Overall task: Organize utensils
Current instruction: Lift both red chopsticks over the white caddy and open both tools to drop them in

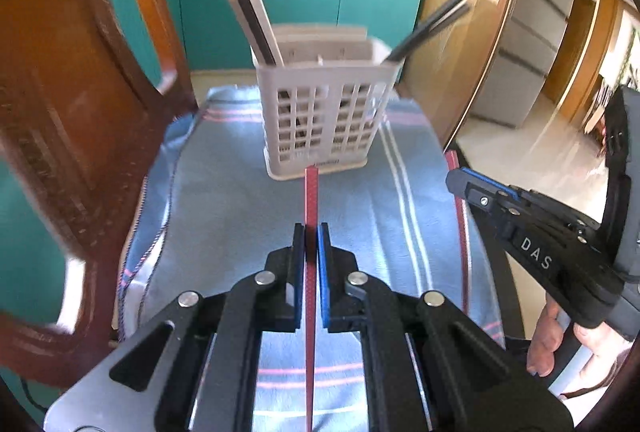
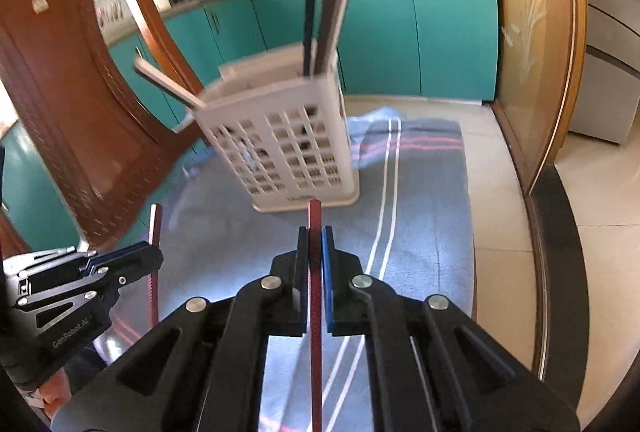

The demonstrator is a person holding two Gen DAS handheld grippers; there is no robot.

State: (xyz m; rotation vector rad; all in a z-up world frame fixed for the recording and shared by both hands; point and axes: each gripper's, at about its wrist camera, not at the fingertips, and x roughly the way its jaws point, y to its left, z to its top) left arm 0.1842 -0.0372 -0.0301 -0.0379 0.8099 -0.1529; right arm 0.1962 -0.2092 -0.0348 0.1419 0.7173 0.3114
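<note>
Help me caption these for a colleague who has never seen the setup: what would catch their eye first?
Each gripper is shut on a red chopstick: the left gripper holds one red chopstick, the right gripper the other red chopstick. Just beyond the tips, a white slotted utensil holder stands on a blue striped cloth, with more chopsticks leaning out of it. A brown wooden chair is close on the left.
</note>
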